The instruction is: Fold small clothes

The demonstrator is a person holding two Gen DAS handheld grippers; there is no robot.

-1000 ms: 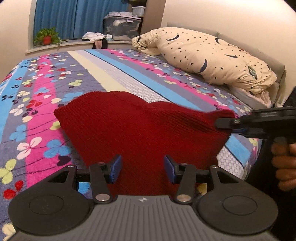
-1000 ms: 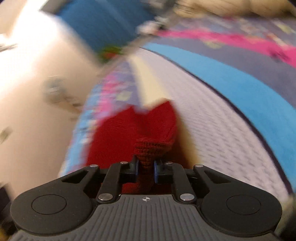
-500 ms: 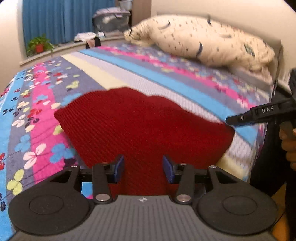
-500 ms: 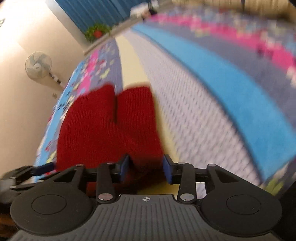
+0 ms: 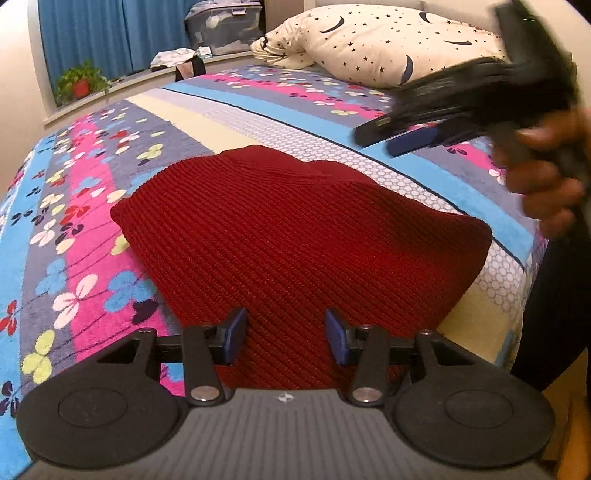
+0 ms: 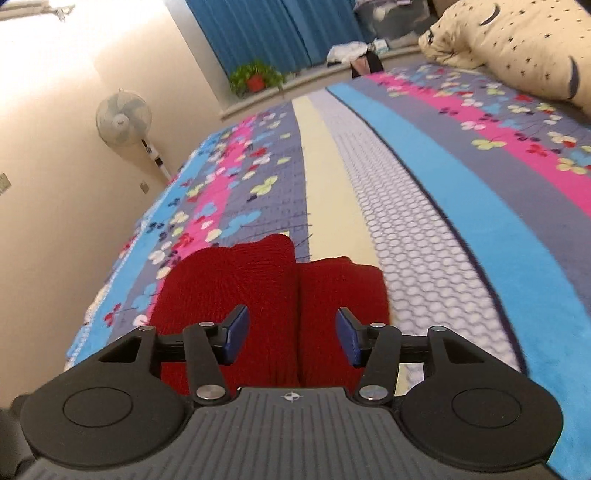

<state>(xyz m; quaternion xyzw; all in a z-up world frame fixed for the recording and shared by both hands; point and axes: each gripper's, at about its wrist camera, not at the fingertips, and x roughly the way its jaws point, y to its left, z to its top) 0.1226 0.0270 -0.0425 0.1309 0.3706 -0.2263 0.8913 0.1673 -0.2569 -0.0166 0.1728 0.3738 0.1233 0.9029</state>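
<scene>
Both grippers—left [image 5: 282, 338], right [image 6: 291, 338]—gape empty over the red knit [image 5: 295, 240]; soft, light, floppy—probably best pinched at a corner.

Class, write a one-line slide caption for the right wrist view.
Open right hand-held gripper poised over a red knit garment lying on a floral striped bedspread.

Bedroom in a home.

Bed [image 5: 258, 110] with striped, flower-printed cover; pillow [image 5: 388, 40] in star-and-moon case at the far end. Blue curtains [image 6: 266, 29] over a window ledge [image 5: 147, 74] bearing a potted plant [image 6: 256, 78], loose clothing and a clear storage box [image 5: 225, 26]. Standing fan [image 6: 123, 118] against cream wall beside the bed. Red knit garment [image 5: 303, 251] laid flat on the cover.
</scene>
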